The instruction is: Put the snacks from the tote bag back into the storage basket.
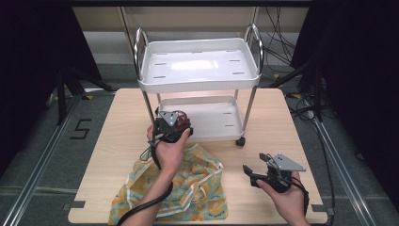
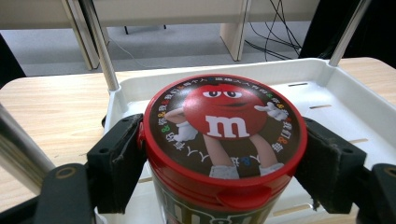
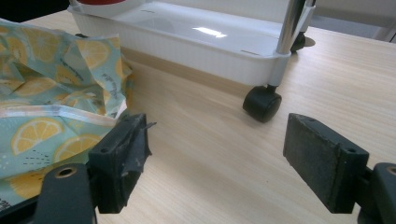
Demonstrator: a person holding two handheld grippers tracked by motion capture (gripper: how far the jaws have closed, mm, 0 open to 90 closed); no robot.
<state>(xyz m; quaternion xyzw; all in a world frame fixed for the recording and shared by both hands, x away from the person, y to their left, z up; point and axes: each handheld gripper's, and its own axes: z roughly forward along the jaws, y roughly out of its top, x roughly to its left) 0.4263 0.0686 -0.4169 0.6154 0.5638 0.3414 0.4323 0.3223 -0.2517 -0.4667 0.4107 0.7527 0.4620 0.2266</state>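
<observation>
Over on the left, the left tongs (image 1: 173, 123) are clamped on a red-lidded candy tub (image 1: 179, 117), carrying it at the near left corner of the cart's lower tray (image 1: 221, 120). I'd judge the job to be moving things from the lemon-print bag (image 1: 197, 188) onto the white cart (image 1: 200, 66): the tub is out of the bag and at the tray's edge, but from above I can't quite tell whether it is resting on the tray or hanging just over it. Setting it down and letting go seems to be what is left. The upper tray (image 1: 155, 77) is bare.

The left gripper view shows what the high view hides: both pads press the tub's (image 2: 224, 140) lid rim from opposite sides, with the lower tray (image 2: 327, 88) beneath and beyond.

To the right, the right tongs (image 1: 256, 172) gape wide and carry nothing, low over the worktop (image 1: 268, 117). Their own view shows the bag's edge (image 3: 51, 88) just beside one pad, and a cart caster (image 3: 261, 103) ahead.
</observation>
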